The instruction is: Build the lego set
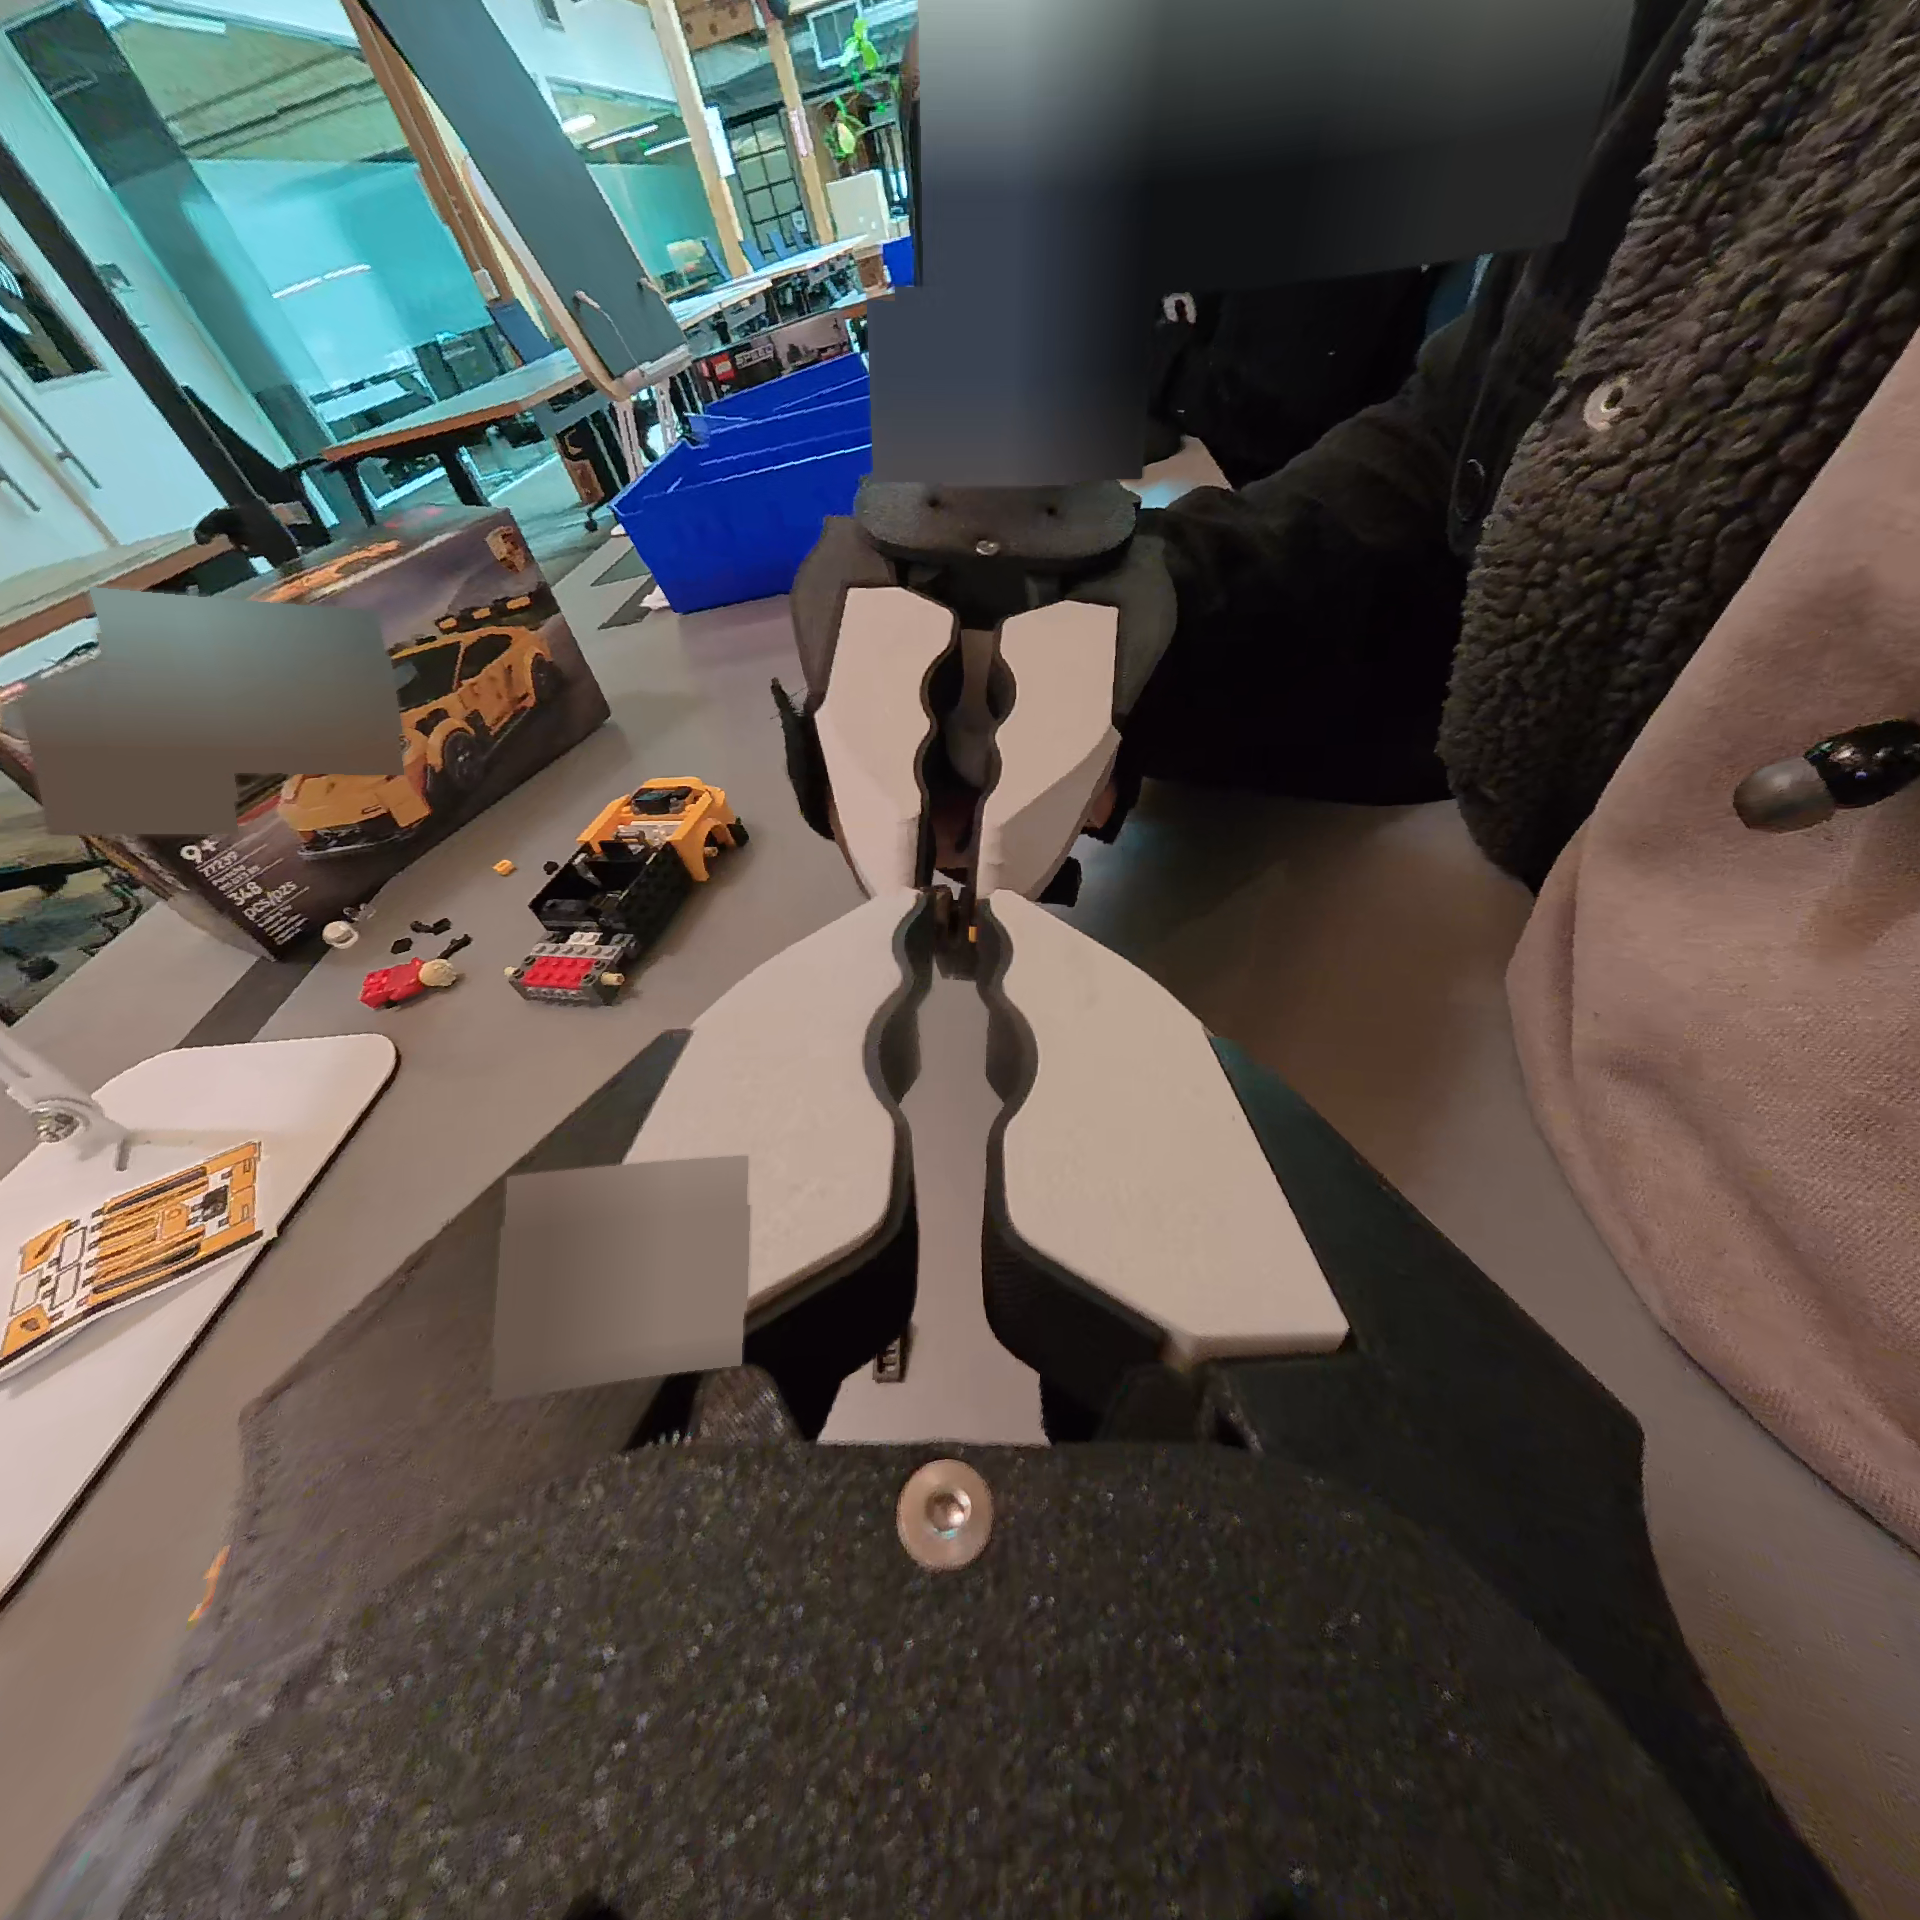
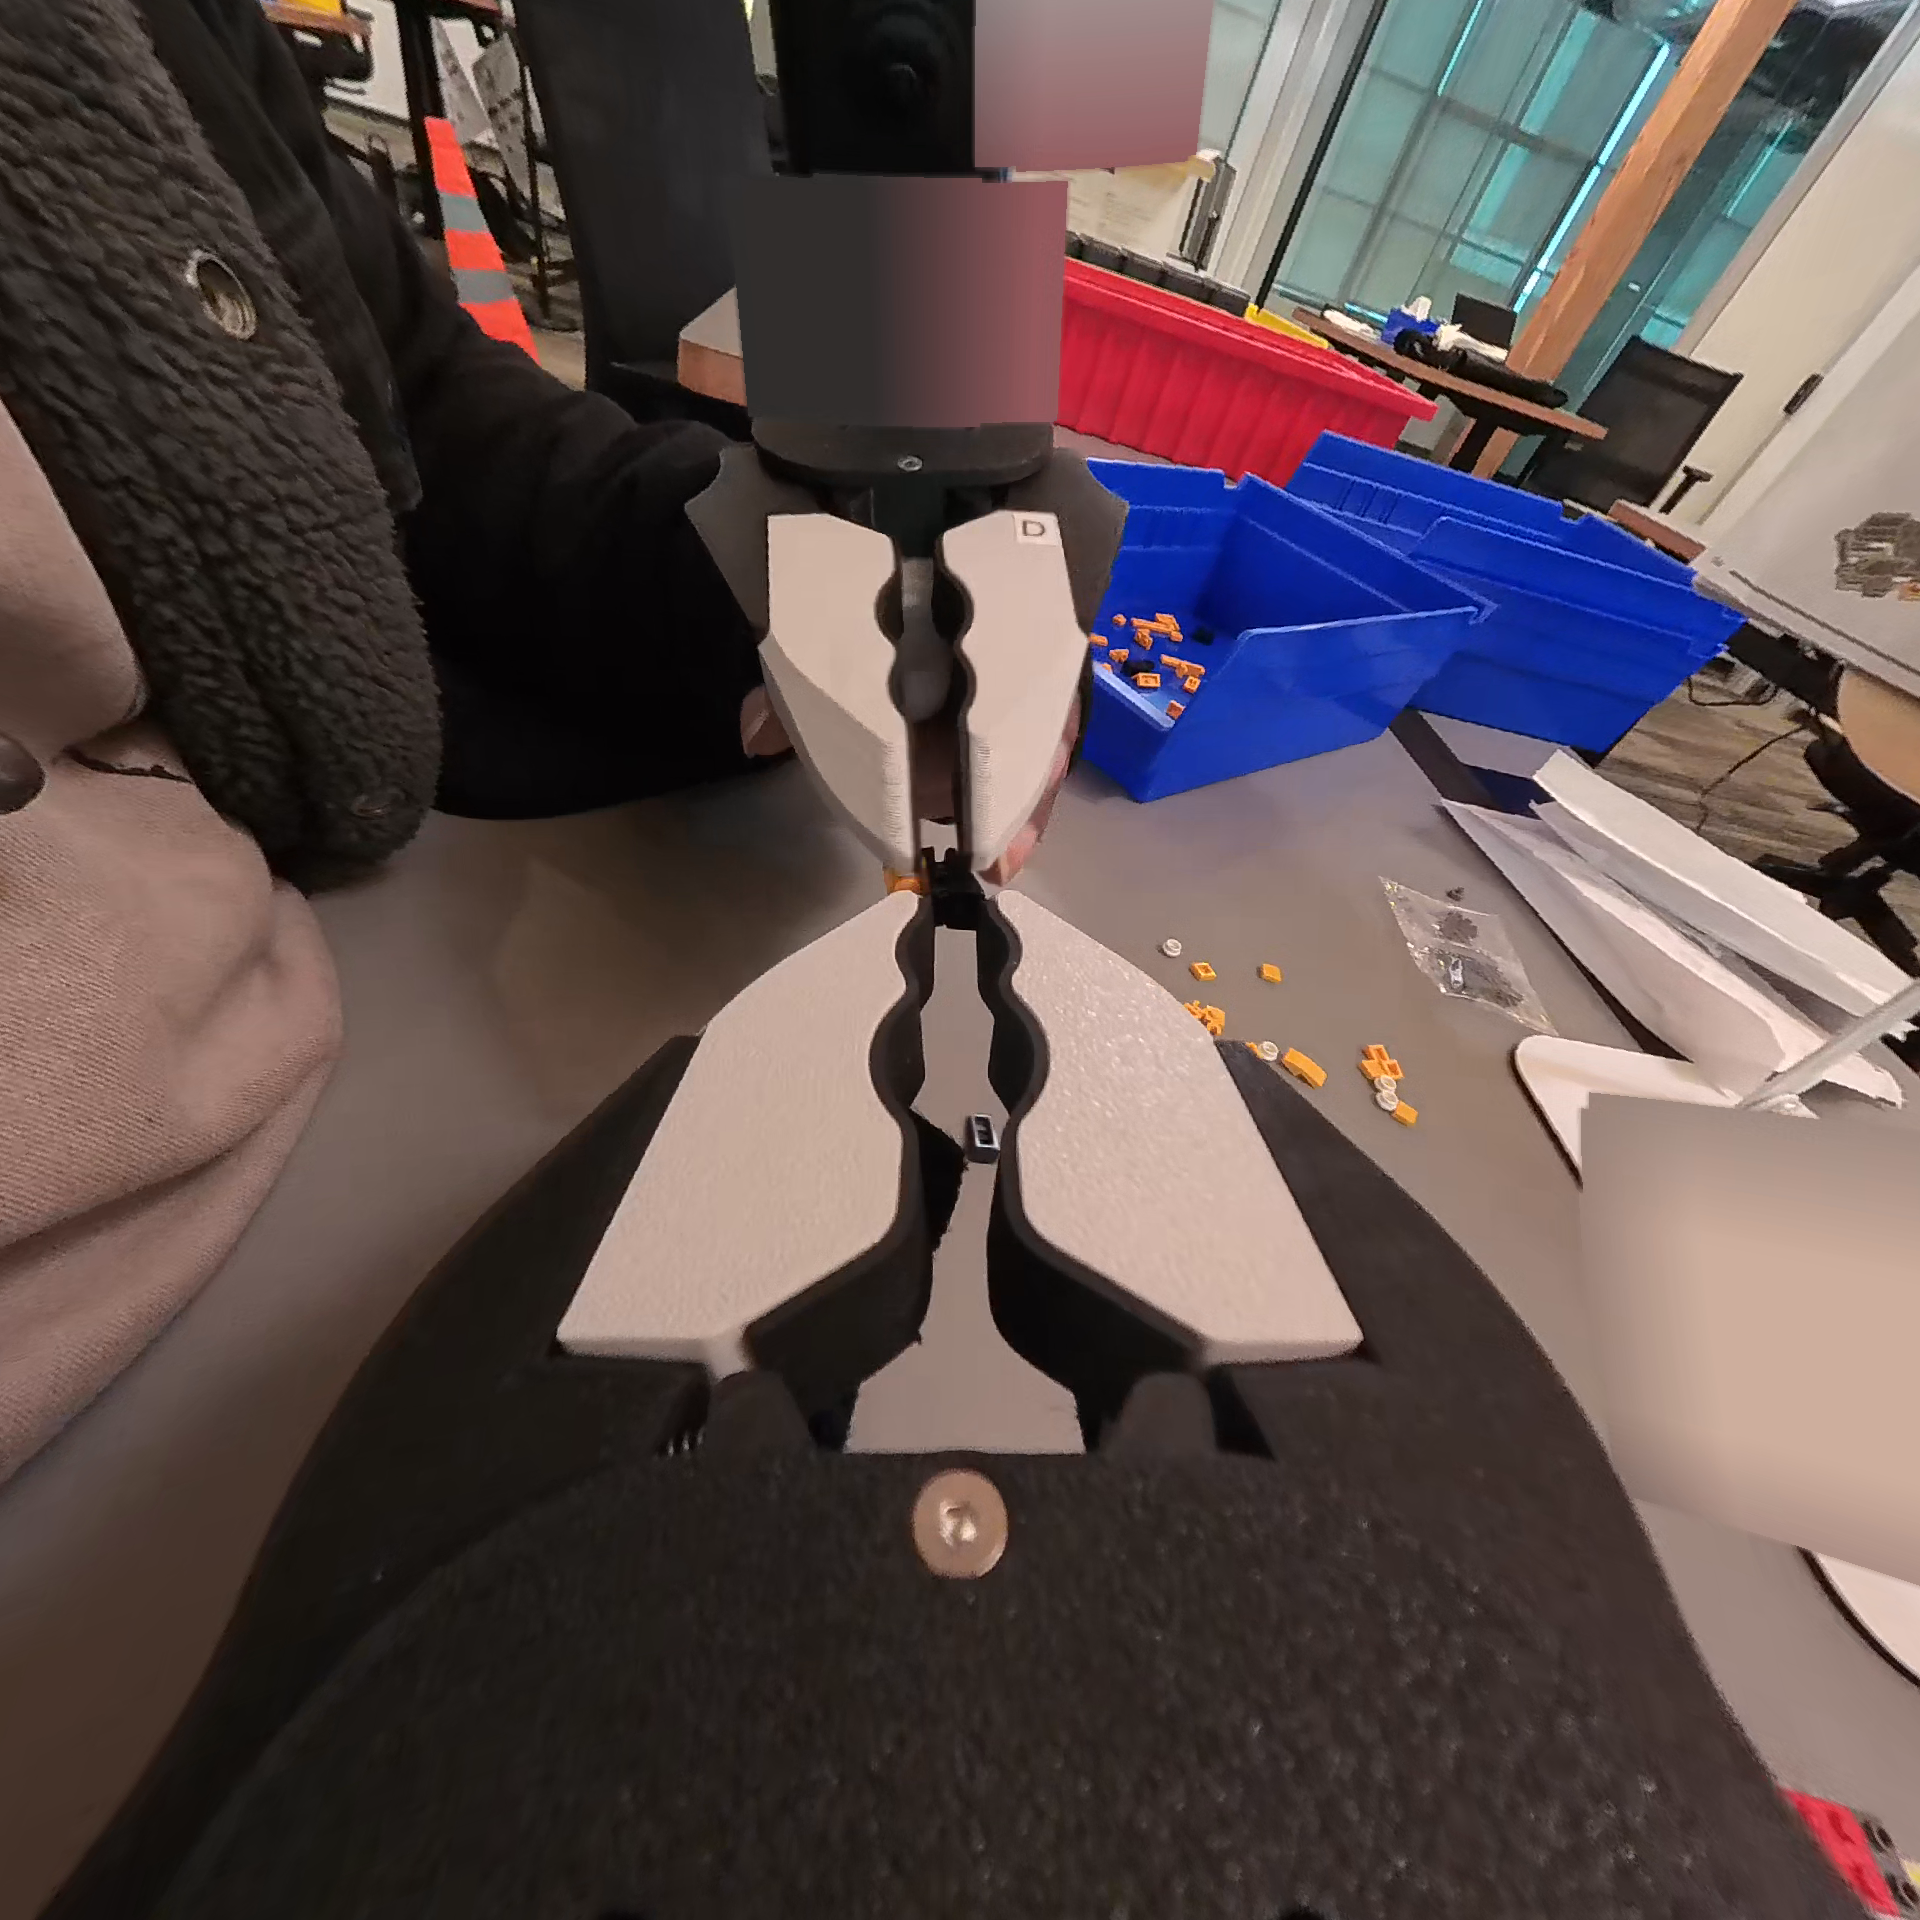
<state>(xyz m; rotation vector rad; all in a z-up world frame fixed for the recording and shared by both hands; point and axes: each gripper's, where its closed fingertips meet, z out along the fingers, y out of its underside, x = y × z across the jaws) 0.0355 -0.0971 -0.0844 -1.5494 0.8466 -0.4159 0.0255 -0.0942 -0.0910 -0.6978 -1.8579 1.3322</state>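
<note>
My left gripper [image 1: 951,920] and my right gripper [image 2: 951,902] meet tip to tip above the grey table [image 1: 1299,935]. Both are shut on a small black Lego piece [image 1: 951,935] with an orange bit on it, also seen in the right wrist view [image 2: 954,891]. How much of it each one pinches is hidden by the fingertips. The right gripper [image 1: 951,883] reaches in from the top of the left wrist view, and the left gripper [image 2: 940,854] does the same in the right wrist view. The partly built yellow and black car [image 1: 623,894] stands on the table to the left.
The Lego box [image 1: 416,727], red minifigure parts [image 1: 400,982] and a sticker sheet [image 1: 125,1247] lie left. Blue bins [image 2: 1299,644] holding orange pieces, a red bin [image 2: 1226,374], loose orange pieces [image 2: 1299,1060], a parts bag [image 2: 1460,951] and white papers [image 2: 1683,935] lie right. A person's jacket [image 1: 1714,416] is close.
</note>
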